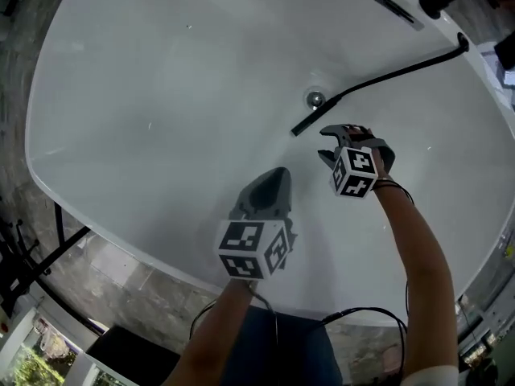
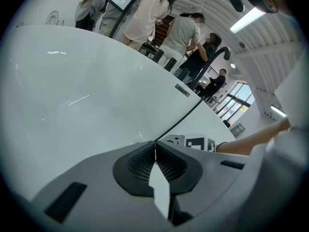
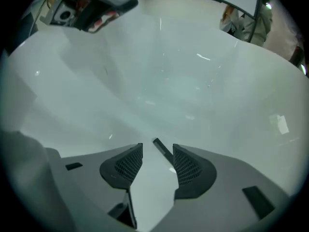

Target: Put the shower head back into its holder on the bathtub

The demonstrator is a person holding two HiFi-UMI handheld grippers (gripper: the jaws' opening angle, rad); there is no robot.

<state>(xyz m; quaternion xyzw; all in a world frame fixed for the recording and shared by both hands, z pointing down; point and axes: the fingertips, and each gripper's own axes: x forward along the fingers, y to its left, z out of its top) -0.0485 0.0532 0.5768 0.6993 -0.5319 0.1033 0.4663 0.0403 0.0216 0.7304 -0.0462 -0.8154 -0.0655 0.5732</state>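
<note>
Forearms reaching down into bathtub (image 1: pixel 161 95), right tool (image 1: pixel 328 145) jaws wide, shower head (image 1: pixel 378 79) tip between them, left tool (image 1: pixel 276 177) closed, empty

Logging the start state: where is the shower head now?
In the head view the shower head lies in the bathtub right of centre, beside the drain, its tip close to the open right gripper.

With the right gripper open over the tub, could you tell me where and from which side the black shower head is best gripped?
Grip the thick, straight end of the shower head, which lies flat on the bathtub floor. Come from above with the right gripper, jaws straddling its narrow width; the hose beyond is thinner and would probably slip.
</note>
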